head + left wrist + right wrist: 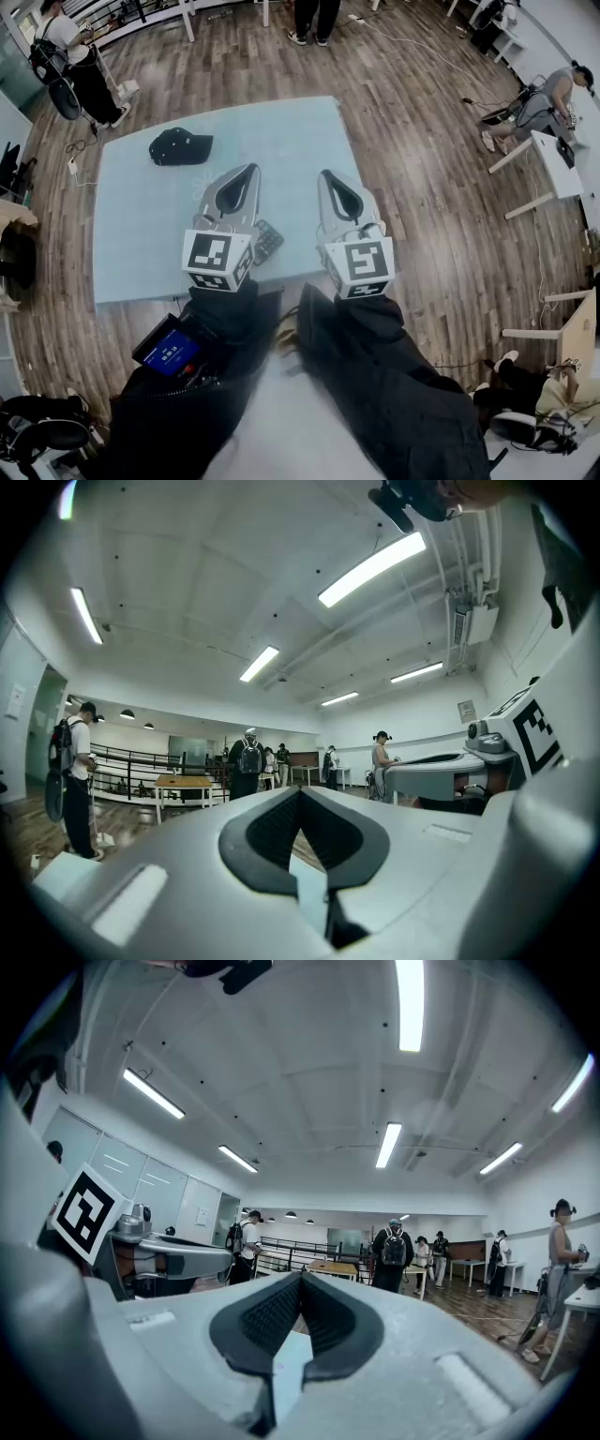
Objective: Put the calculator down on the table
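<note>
The calculator [268, 240] is a dark keypad lying flat on the pale blue table [291, 131], near its front edge. My left gripper's marker cube hides part of it. The left gripper [249, 170] hangs level above the table, its jaws shut and empty, with the tips meeting in the left gripper view [300, 791]. Beside it, the right gripper [326, 174] is also level and shut on nothing, its pads touching in the right gripper view [301, 1276]. Neither gripper touches the calculator.
A black cap [180, 146] lies at the table's far left. Wooden floor surrounds the table, with cables on it. People stand beyond the far edge [314, 19] and at the left [70, 56]. White desks [553, 159] stand to the right.
</note>
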Demonstrator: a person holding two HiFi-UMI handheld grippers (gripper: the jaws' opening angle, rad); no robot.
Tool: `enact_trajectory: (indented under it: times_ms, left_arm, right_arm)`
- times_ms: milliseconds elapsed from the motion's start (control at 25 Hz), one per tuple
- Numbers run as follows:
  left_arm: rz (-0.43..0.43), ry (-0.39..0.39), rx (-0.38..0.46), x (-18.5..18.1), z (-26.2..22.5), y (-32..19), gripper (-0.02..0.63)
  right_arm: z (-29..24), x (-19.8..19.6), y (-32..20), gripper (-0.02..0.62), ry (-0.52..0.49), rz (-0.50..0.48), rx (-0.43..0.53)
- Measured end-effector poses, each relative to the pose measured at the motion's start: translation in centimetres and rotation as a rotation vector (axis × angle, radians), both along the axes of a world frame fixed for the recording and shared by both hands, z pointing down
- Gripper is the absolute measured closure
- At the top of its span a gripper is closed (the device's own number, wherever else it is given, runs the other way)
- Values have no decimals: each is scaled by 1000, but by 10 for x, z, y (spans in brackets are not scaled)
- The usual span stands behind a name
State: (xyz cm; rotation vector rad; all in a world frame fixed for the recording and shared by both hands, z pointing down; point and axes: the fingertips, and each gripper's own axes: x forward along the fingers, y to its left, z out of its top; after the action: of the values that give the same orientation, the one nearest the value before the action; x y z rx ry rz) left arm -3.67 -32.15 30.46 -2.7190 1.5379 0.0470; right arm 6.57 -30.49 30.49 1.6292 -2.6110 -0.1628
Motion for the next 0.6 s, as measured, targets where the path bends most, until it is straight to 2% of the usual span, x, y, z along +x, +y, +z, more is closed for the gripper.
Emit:
enact_trajectory:
  times_ms: [600]
  left_arm:
    - [72,-3,12,22,-10,8,604]
  right_arm:
    - [-11,14,12,597,-9,36,18]
